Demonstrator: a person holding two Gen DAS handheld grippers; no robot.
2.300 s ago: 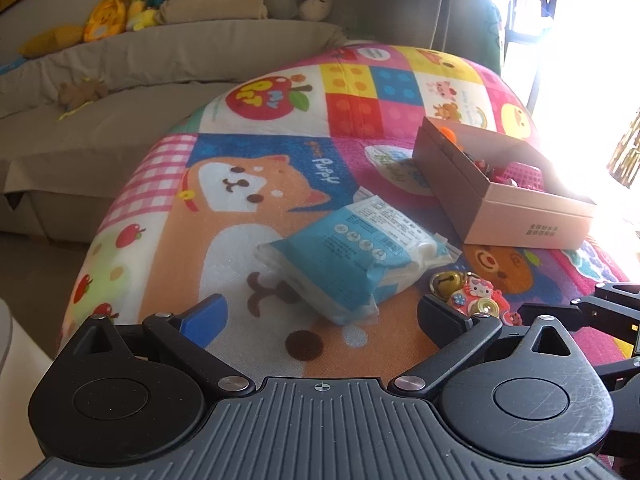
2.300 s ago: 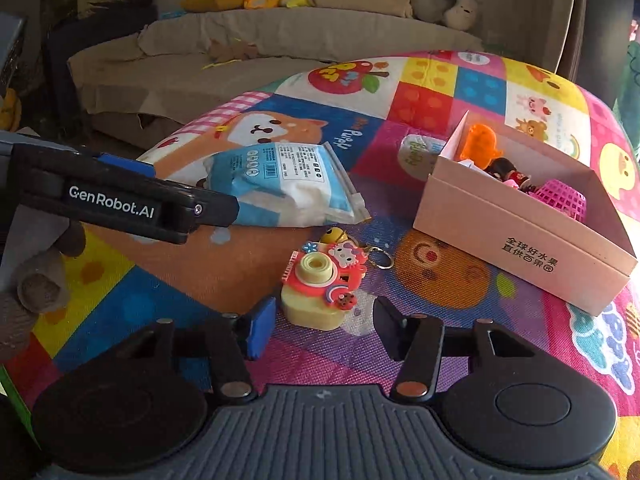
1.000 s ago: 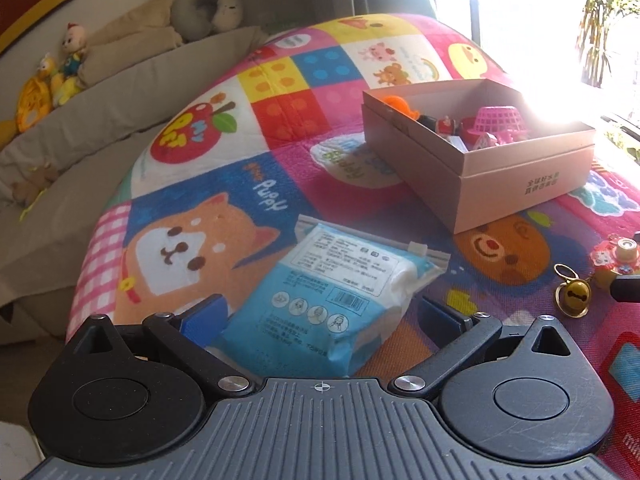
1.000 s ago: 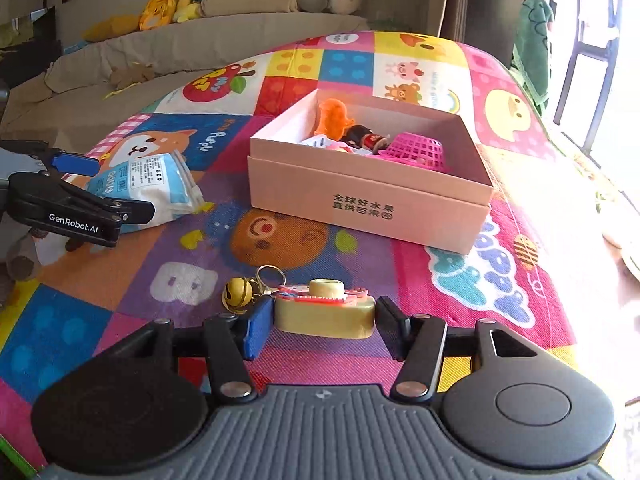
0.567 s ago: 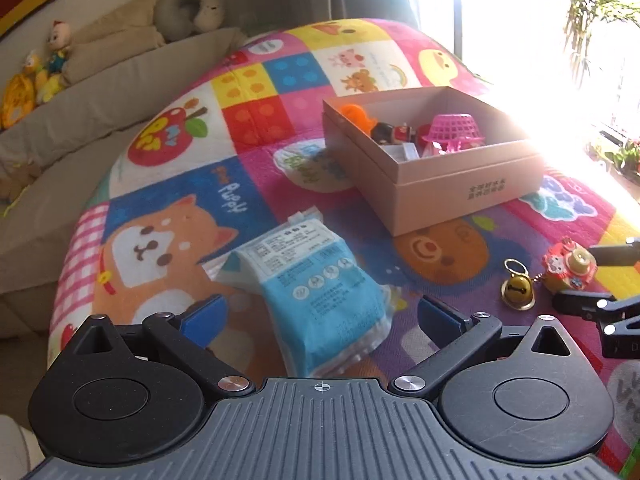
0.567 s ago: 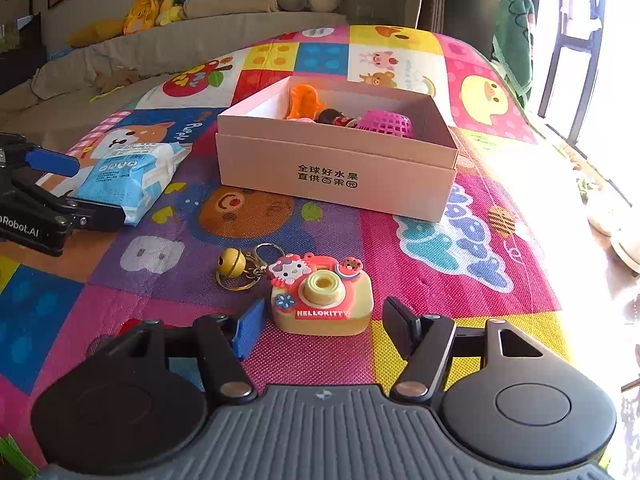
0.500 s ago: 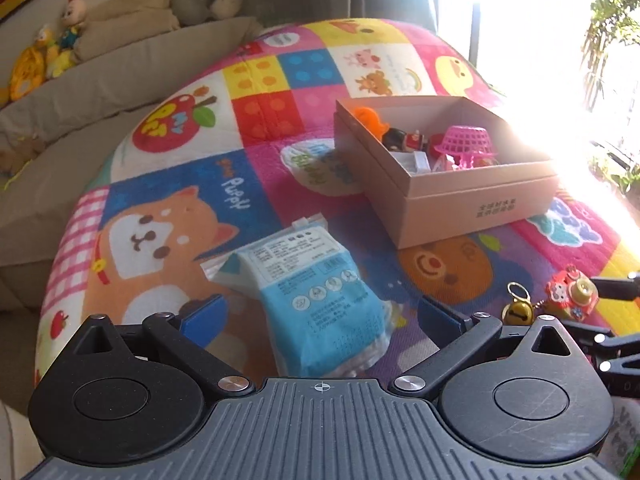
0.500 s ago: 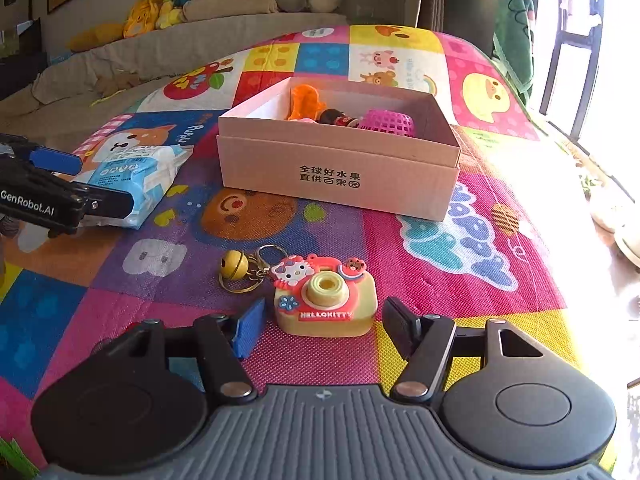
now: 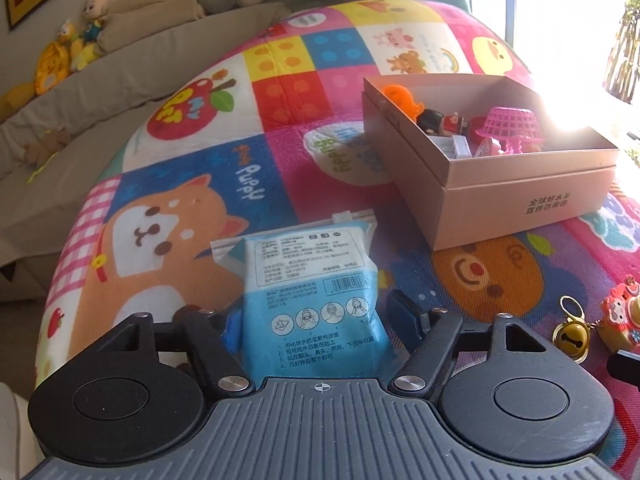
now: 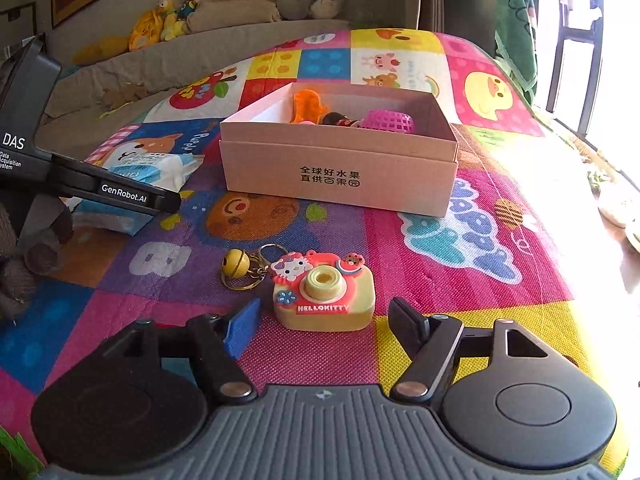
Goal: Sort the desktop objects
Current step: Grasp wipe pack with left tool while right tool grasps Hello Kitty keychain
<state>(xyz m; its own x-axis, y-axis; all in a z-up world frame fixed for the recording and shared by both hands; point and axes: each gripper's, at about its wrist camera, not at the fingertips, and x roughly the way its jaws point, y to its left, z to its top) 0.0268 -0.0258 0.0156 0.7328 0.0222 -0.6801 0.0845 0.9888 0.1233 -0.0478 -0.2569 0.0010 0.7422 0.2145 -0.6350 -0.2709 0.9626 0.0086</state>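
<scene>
A blue and white wipes packet [image 9: 316, 280] lies on the play mat; my left gripper [image 9: 316, 320] straddles its near end, jaws narrowed against its sides. The packet also shows in the right wrist view [image 10: 148, 176] under the left gripper [image 10: 120, 196]. A Hello Kitty camera keychain [image 10: 324, 296] with a gold bell [image 10: 236, 264] lies just ahead of my open, empty right gripper [image 10: 324, 324]. It also shows in the left wrist view [image 9: 620, 316]. A pink cardboard box [image 9: 520, 196] [image 10: 340, 172] holds small toys.
The colourful play mat [image 10: 460, 240] covers the surface; its right edge drops off near a bright window. A beige sofa [image 9: 80, 92] with plush toys stands behind. A pink basket [image 9: 508, 124] and orange toy [image 9: 400, 98] lie in the box.
My left gripper has moved onto the wipes packet and its jaws have narrowed around it. My right gripper let go of the camera keychain and now sits open just behind it.
</scene>
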